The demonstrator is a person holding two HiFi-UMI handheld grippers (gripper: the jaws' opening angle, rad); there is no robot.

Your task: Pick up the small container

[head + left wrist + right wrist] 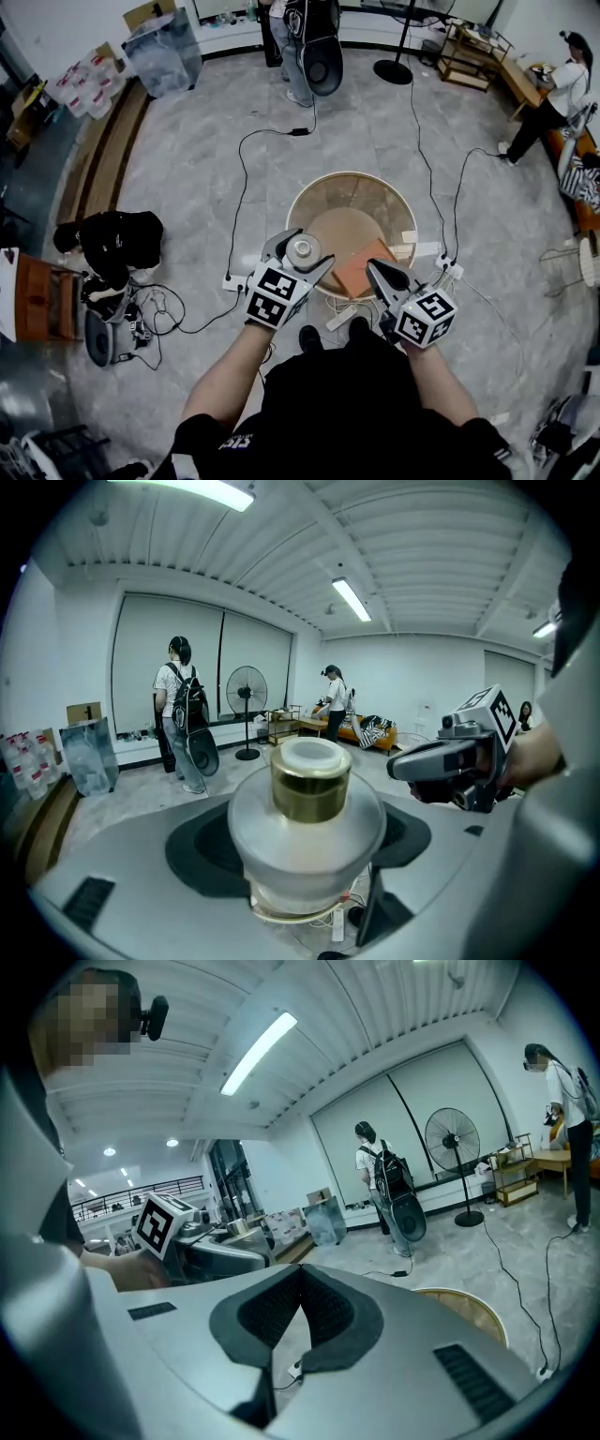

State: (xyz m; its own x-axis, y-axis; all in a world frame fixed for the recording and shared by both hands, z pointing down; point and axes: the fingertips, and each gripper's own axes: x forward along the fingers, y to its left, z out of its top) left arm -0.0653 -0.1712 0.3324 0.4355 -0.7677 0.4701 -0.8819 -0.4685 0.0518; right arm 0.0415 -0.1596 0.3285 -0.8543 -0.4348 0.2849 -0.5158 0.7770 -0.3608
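The small container (309,799), a pale jar with a gold band and white cap, sits upright between the pads of the left gripper (305,251), whose jaws stand wide and clamp its body. In the head view the jar is over the near rim of the round desk (309,192). To its right, the right gripper (300,1274) is empty, jaw tips together.

We count: one small container (302,247); two grippers, namely left gripper (305,251) and right gripper (375,270); one round table (352,175); one orange board (361,269); one standing fan (246,690); two bystanders, namely backpack wearer (300,37) and white-shirted person (555,94).
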